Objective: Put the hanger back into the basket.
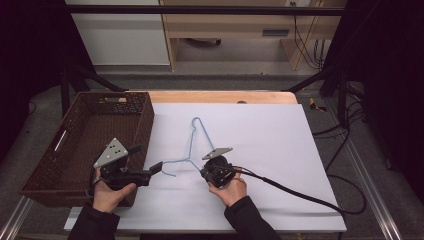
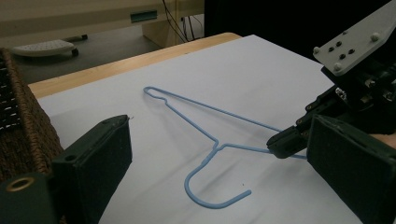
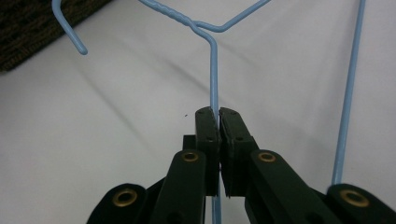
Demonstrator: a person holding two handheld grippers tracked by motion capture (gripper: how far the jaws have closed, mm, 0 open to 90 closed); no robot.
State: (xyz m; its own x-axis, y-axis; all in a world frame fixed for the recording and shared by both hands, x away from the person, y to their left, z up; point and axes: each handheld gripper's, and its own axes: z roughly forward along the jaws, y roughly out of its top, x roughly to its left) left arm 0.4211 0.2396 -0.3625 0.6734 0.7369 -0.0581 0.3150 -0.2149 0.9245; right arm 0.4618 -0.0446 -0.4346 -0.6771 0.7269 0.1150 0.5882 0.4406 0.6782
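Note:
A light blue wire hanger (image 1: 192, 145) lies on the white sheet (image 1: 260, 150), its hook (image 1: 167, 172) turned toward the left hand. My right gripper (image 1: 202, 172) is shut on one straight wire of the hanger. In the right gripper view its pads (image 3: 217, 114) pinch that wire (image 3: 214, 70) just below the twisted neck. My left gripper (image 1: 146, 159) stands open next to the basket, jaws wide apart and nothing between them. In the left gripper view the hook (image 2: 210, 196) lies on the sheet ahead of the left gripper (image 2: 218, 121), and the right gripper (image 2: 280, 144) holds the hanger at the right.
A brown wicker basket (image 1: 145, 125) stands at the table's left side, close to the left hand. The right gripper's black cable (image 1: 300, 192) trails across the sheet to the right. A wooden table edge (image 1: 220, 96) shows at the far side.

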